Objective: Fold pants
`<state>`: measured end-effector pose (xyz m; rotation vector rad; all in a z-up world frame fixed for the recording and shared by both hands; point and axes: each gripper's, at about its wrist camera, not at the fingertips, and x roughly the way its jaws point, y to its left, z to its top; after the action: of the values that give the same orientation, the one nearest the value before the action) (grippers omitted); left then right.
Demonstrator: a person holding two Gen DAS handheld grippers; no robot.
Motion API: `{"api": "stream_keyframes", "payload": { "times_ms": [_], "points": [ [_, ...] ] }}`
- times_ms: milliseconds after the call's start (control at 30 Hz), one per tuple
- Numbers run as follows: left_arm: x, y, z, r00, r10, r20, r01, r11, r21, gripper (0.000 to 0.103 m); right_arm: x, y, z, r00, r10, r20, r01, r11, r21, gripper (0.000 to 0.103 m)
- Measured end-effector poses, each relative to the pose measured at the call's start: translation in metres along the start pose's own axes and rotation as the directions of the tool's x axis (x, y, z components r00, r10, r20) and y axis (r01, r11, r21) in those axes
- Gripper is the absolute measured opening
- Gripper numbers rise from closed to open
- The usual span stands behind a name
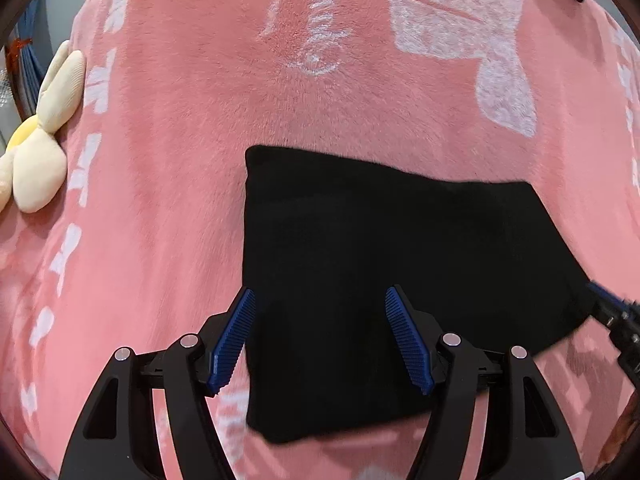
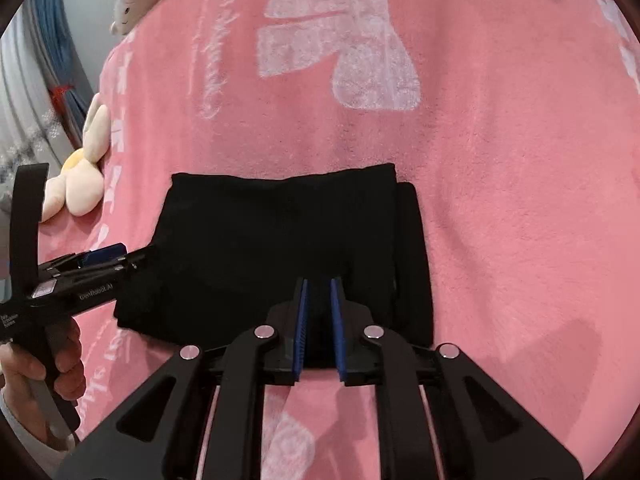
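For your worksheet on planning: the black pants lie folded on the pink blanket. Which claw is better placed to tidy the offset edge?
Probably right: the right claw hovers by the pants' offset right layer; the left claw is open over their left edge.

A fluffy pink blanket (image 1: 168,128) with white bow and lettering prints covers the bed. A folded black fabric rectangle of pants (image 1: 380,240) lies flat on it, and a cream plush flower (image 1: 40,152) rests near its left edge.
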<state>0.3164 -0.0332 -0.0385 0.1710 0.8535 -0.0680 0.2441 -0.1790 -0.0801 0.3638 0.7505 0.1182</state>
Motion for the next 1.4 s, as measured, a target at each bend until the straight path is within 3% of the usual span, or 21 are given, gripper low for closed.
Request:
{"api": "stream_keyframes", "payload": {
  "times_ms": [67,133,267,500,667,733,800,1033,1100,1167,1400],
  "points": [
    [-0.002,0.001,-0.005,1.0,-0.004,-0.012,0.004,1.0,0.003,0.065,0.015,-0.007,-0.01,0.998,-0.049,-0.048,0.048,0.999,-0.013,0.005],
    [0.007,0.001,-0.012,0.999,0.004,-0.034,-0.004,1.0,0.003,0.065,0.023,-0.015,-0.017,0.998,-0.016,-0.058,0.017,1.0,0.019,0.006],
    [0.012,-0.003,-0.02,0.999,0.046,-0.025,-0.045,0.998,0.038,0.066,-0.001,0.002,-0.022,1.0,-0.018,-0.006,0.018,0.999,0.03,0.012],
    [-0.023,0.009,-0.047,1.0,-0.002,-0.022,0.002,1.0,-0.022,0.065,-0.043,0.027,-0.066,0.999,-0.039,0.03,0.039,0.999,0.004,0.013],
    [-0.058,0.017,-0.087,1.0,0.003,-0.007,-0.004,1.0,-0.017,0.066,-0.066,0.045,-0.117,0.995,-0.096,0.025,0.097,0.995,-0.027,0.013],
    [-0.072,0.021,-0.108,1.0,-0.01,-0.008,0.009,1.0,-0.029,0.071,-0.074,0.048,-0.14,0.991,-0.132,0.019,0.133,0.99,-0.035,0.013],
    [-0.082,0.025,-0.131,1.0,-0.014,-0.015,0.013,0.999,-0.04,0.071,-0.082,0.046,-0.154,0.994,-0.112,0.01,0.112,0.994,0.019,0.013],
    [-0.082,0.033,-0.181,1.0,0.029,0.001,-0.029,0.999,-0.043,0.072,-0.093,0.048,-0.172,0.989,-0.148,0.014,0.147,0.988,0.054,0.014],
    [-0.087,0.032,-0.183,0.999,0.029,0.024,-0.027,0.998,-0.05,0.072,-0.091,0.051,-0.174,0.988,-0.154,-0.001,0.154,0.987,0.038,0.023],
    [-0.09,0.03,-0.184,0.999,0.038,0.037,-0.037,0.999,-0.041,0.08,-0.093,0.053,-0.176,0.987,-0.161,0.002,0.161,0.987,0.028,0.042],
    [-0.089,0.029,-0.186,0.999,0.021,0.027,-0.02,0.999,-0.037,0.081,-0.089,0.054,-0.179,0.987,-0.159,-0.02,0.16,0.987,0.018,0.042]
  ]
}}
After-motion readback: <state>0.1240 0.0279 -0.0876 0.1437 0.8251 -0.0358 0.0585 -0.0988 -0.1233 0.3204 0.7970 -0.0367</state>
